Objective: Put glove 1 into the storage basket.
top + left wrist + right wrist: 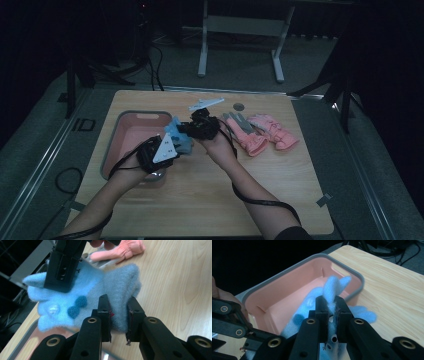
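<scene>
Left gripper [119,316]: clamped on the blue glove's [82,295] cuff.
Right gripper [332,312]: clamped on its finger end.
Glove position: held over the pink bin's [131,118] right rim.
High view: pink gloves [260,132] lie right; worktop [200,200] bare in front.

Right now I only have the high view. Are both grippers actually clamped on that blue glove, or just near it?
Observer: Both are clamped. In the left gripper view the left gripper pinches the cuff end of the blue glove.
Operator: And the right one?
Observer: The right gripper is shut on a fold of the glove near its fingers.
Operator: Anything on the glove itself?
Observer: Yes, a darker blue bow on its back.
Operator: Where is it relative to the bin?
Observer: In the right gripper view the glove hangs over the pink bin, at its near edge.
</scene>
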`<state>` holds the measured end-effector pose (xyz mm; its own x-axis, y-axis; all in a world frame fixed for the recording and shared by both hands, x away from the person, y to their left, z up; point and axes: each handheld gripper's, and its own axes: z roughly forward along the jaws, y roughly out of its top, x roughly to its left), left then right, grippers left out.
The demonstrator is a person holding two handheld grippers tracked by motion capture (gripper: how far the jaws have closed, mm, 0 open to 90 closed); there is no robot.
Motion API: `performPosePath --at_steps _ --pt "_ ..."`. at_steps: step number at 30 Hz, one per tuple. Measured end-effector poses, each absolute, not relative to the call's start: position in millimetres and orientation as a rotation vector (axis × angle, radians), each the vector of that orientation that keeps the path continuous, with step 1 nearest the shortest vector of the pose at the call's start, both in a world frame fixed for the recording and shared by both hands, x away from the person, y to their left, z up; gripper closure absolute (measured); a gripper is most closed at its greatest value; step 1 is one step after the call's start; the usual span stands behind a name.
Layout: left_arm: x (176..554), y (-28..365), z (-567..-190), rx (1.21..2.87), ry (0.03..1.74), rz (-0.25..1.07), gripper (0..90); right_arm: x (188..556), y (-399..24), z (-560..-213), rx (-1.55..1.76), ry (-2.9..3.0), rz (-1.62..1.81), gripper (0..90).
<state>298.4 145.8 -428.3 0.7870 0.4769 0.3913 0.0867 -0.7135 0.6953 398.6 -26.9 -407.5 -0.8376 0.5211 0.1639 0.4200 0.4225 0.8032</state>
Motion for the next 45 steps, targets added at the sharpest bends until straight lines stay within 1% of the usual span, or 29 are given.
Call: performPosePath --at_steps 13,19,26,33,39,41,43,45 --pt "288.1 198.8 -434.2 2.299 0.537 0.767 77.6 402.4 39.0 -412.4 0.766 2.639 1.399 83.9" --pt "288.9 222.3 -445.8 2.312 0.599 0.748 77.7 403.4 64.7 -422.7 0.752 2.666 1.405 83.9" --pt "304.4 231.8 -466.7 2.345 0.620 0.691 77.6 415.9 78.9 -448.3 0.788 2.704 1.348 83.9" --pt "323.0 226.1 -477.9 2.398 0.655 0.607 77.5 430.0 79.0 -468.7 0.860 2.736 1.293 83.8" --pt "334.5 223.2 -486.5 2.437 0.676 0.570 77.5 438.5 79.8 -481.1 0.908 2.752 1.232 82.9" --pt "336.3 221.9 -488.1 2.457 0.671 0.567 77.4 440.9 80.4 -485.0 0.923 2.758 1.223 81.2" --pt "338.1 221.2 -490.5 2.475 0.663 0.551 77.2 442.7 80.6 -488.5 0.942 2.770 1.223 76.6" --pt "340.5 220.6 -492.7 2.492 0.671 0.547 77.1 442.2 79.8 -488.0 0.942 2.760 1.234 67.4"
